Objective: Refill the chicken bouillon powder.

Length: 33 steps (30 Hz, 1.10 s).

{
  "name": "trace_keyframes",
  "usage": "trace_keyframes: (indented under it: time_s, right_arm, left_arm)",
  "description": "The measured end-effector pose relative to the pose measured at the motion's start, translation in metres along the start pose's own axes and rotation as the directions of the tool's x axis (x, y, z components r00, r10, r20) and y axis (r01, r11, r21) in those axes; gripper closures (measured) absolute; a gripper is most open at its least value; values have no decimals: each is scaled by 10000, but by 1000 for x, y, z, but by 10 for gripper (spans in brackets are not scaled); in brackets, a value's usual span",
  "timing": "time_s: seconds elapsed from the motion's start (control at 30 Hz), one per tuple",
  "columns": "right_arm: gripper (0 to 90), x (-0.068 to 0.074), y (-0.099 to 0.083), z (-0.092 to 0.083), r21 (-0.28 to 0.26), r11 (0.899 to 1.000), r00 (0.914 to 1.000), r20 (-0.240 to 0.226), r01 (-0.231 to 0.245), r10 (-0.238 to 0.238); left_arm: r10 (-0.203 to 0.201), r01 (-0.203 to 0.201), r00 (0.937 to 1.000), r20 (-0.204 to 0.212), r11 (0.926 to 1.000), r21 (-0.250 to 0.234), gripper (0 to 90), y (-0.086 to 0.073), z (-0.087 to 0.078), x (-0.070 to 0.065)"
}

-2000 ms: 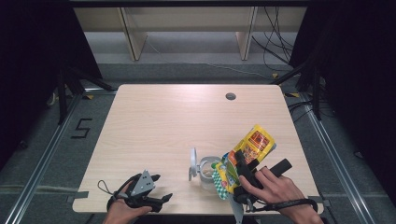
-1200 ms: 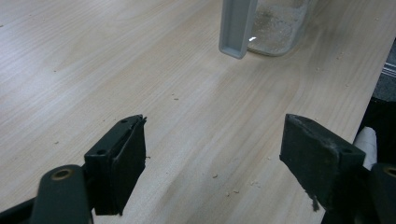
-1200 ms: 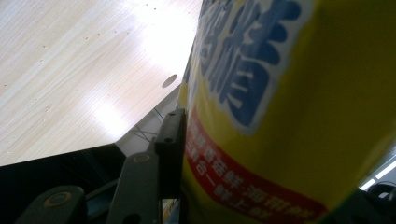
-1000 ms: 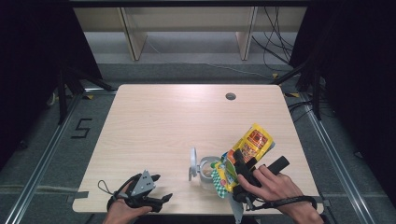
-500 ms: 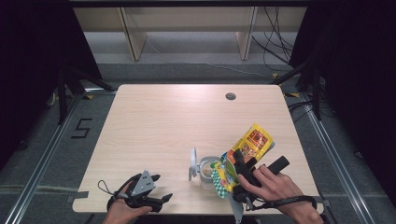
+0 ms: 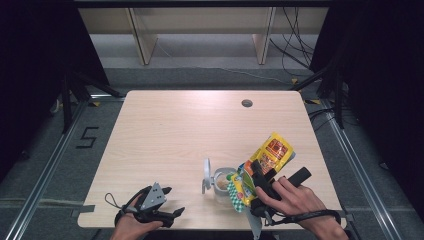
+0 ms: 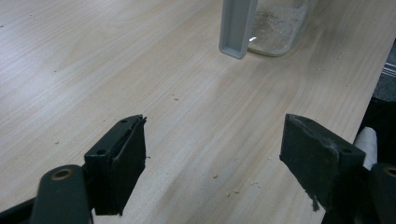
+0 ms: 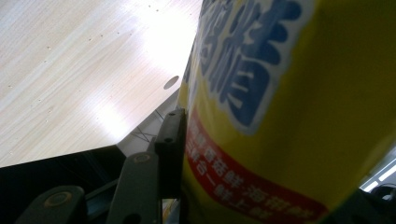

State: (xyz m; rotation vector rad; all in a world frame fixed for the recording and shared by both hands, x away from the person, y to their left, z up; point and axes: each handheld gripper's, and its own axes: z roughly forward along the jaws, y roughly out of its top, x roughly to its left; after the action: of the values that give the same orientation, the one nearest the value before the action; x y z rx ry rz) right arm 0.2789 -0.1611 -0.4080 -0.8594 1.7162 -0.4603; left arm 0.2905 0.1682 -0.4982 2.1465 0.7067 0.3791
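Item: yellow snack bag [image 6: 270, 155], printed red and orange, with blue lettering on its face in the right gripper view [image 8: 261, 93]. Location: near the desk's [image 6: 190, 130] front right corner, tilted over the clear plastic jar [image 6: 221, 182] with its green-patterned lower end at the jar's mouth. Held by the right claw [image 6: 257, 182], jaws clenched on the bag; in the right gripper view one black jaw lies flat against the bag's side.

Item: clear plastic jar, upright on the desk, a pale crumbly layer at its bottom, grey lid [image 6: 205, 175] flipped up on its left side. In the left gripper view the jar [image 7: 280, 28] and its lid [image 7: 238, 25] stand well ahead of the jaws, with scattered crumbs on the wood between.

Item: left claw [image 6: 167, 202], at the front left edge of the desk, jaws spread wide with nothing between them [image 7: 212, 154], resting low over bare wood, well apart from the jar.

Change against earlier frames: the bag sits a little lower and closer to the jar than two seconds ago; since one second ago, both hands, jar and bag are unmoved.
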Motion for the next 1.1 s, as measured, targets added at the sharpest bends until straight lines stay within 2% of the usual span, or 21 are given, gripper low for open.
trace_keyframes:
  time_s: [0.23,0.4,0.47,0.57,0.63,0.73,0.87,1.1]
  right_arm:
    - [591,-2,1,1,-30,9999,9999,4,123,-123]
    - [592,-2,1,0,-45,10000,10000,11,43,-43]
    - [592,-3,1,0,-140,9997,9998,89,186,-185]
    - [591,0,1,0,-30,10000,10000,3,-56,56]
    - [591,-2,1,0,-61,9999,9999,21,148,-148]
    - [592,0,0,0,-15,10000,10000,65,32,-32]
    - [592,-1,0,-1,46,9997,9997,62,254,-255]
    - [592,-1,2,0,45,9995,9995,35,311,-311]
  left_arm:
    - [-6,5,10000,-61,10000,-69,217,0,0,0]
    - [7,-7,10000,-17,10000,-2,217,0,0,0]
    - [1,-1,10000,-58,10000,-46,217,0,0,0]
    - [27,-28,9999,-99,9999,-109,217,0,0,0]
    - [11,-11,10000,-2,10000,10,217,0,0,0]
    - [-5,4,10000,-45,10000,-53,217,0,0,0]
    - [5,-5,10000,-14,10000,-17,217,0,0,0]
    - [-1,1,10000,-62,10000,-74,217,0,0,0]
